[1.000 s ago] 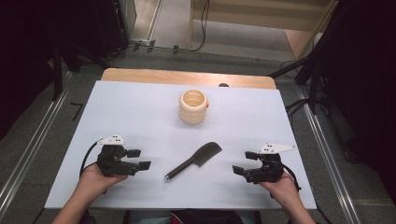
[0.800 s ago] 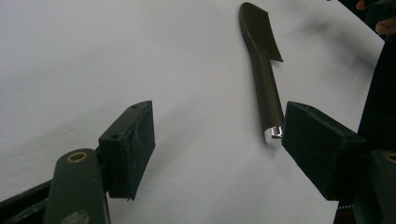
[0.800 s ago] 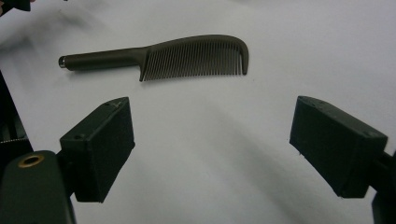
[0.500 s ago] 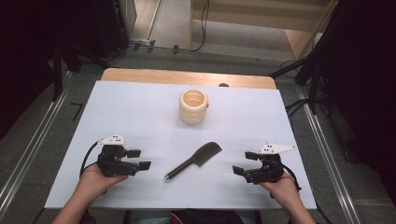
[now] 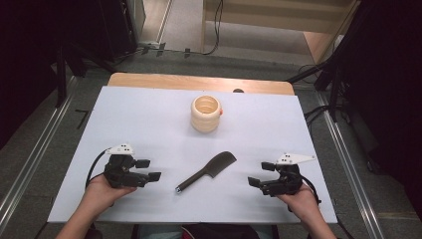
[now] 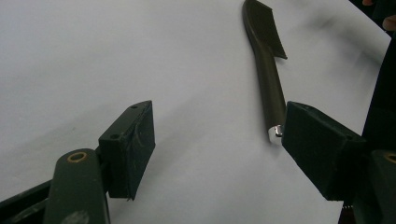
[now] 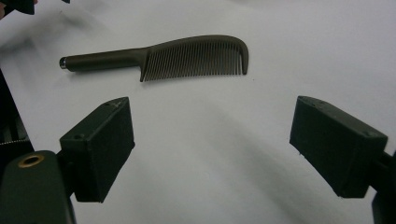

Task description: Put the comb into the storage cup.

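- Comb (image 5: 206,172) lies flat between left claw (image 5: 148,170) and right claw (image 5: 262,174), near both, untouched.
- We hold both claws wide open, empty.
- Step looks like the approach; next, we'd close on the handle.

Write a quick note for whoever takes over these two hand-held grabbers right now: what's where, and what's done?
Left gripper: open, holding nothing, resting on the white table, near the handle end of the dark plastic comb.
Right gripper: open, holding nothing, to the comb's right.
The comb lies flat between them, untouched, teeth toward the right gripper.
A ribbed cream cup stands upright farther back.
Done: nothing yet. Left: probably grasping the comb; its destination can't be told.
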The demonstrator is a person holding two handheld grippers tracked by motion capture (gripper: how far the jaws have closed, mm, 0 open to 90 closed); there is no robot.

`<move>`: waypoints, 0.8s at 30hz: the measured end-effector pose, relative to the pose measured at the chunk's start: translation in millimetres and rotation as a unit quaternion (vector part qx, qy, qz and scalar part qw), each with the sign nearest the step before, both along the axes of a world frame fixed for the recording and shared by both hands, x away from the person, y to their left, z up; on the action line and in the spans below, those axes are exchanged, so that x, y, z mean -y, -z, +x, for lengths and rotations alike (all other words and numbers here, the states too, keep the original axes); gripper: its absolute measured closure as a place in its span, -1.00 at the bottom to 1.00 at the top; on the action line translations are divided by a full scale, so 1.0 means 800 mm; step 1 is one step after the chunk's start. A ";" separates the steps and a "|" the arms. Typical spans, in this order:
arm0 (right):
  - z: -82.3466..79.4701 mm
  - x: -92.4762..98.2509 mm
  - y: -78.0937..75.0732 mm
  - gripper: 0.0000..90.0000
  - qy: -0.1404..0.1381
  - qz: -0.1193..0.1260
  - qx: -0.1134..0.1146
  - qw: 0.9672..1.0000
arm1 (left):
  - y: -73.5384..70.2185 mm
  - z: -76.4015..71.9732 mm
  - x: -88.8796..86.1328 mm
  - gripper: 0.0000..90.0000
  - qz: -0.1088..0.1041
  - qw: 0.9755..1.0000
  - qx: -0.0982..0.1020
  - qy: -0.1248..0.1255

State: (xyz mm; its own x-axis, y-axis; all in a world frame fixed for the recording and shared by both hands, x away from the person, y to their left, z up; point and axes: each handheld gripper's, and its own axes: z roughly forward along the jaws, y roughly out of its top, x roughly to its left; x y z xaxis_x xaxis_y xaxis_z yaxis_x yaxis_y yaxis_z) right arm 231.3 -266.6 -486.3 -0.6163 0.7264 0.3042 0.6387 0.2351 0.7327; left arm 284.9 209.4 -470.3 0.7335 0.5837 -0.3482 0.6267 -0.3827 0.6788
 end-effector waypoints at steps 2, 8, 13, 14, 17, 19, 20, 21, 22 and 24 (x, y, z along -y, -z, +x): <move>0.000 0.000 0.000 -0.74 0.000 0.000 0.000 1.000 | 0.000 0.000 0.001 -0.41 -0.001 1.000 -0.001 0.000; -0.002 0.001 0.001 -0.74 0.003 -0.001 -0.001 1.000 | 0.000 0.004 0.005 -0.41 0.000 1.000 -0.005 0.003; -0.003 0.001 0.001 -0.74 0.005 -0.002 -0.001 1.000 | -0.003 0.006 0.014 -0.41 -0.002 1.000 -0.007 0.010; -0.003 0.001 0.001 -0.74 0.005 -0.002 0.000 1.000 | -0.003 0.006 0.016 -0.41 -0.001 1.000 -0.005 0.011; -0.003 0.002 0.001 -0.74 0.007 -0.002 -0.001 1.000 | -0.003 0.008 0.020 -0.41 0.003 1.000 -0.007 0.017; -0.003 0.002 0.001 -0.74 0.006 -0.003 -0.001 1.000 | -0.003 0.009 0.024 -0.41 0.003 1.000 -0.009 0.014; -0.003 0.002 0.002 -0.74 0.006 -0.004 -0.001 1.000 | -0.003 0.010 0.025 -0.41 0.003 1.000 -0.010 0.015; -0.002 0.001 0.002 -0.74 0.006 -0.004 -0.001 1.000 | -0.004 0.010 0.026 -0.41 0.001 1.000 -0.009 0.014; -0.002 0.001 0.002 -0.74 0.006 -0.004 -0.001 1.000 | -0.005 0.011 0.027 -0.41 0.000 1.000 -0.007 0.015; -0.002 0.001 0.002 -0.74 0.006 -0.005 -0.002 1.000 | -0.007 0.012 0.030 -0.41 -0.002 1.000 -0.003 0.014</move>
State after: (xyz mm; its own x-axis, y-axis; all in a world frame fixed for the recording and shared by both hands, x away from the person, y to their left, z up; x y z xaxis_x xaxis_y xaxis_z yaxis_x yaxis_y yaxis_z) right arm 229.8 -267.3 -487.8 -0.6065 0.7366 0.2993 0.6438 0.2341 0.7285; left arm 294.4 185.7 -464.8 0.7473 0.5616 -0.3551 0.6198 -0.3967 0.6770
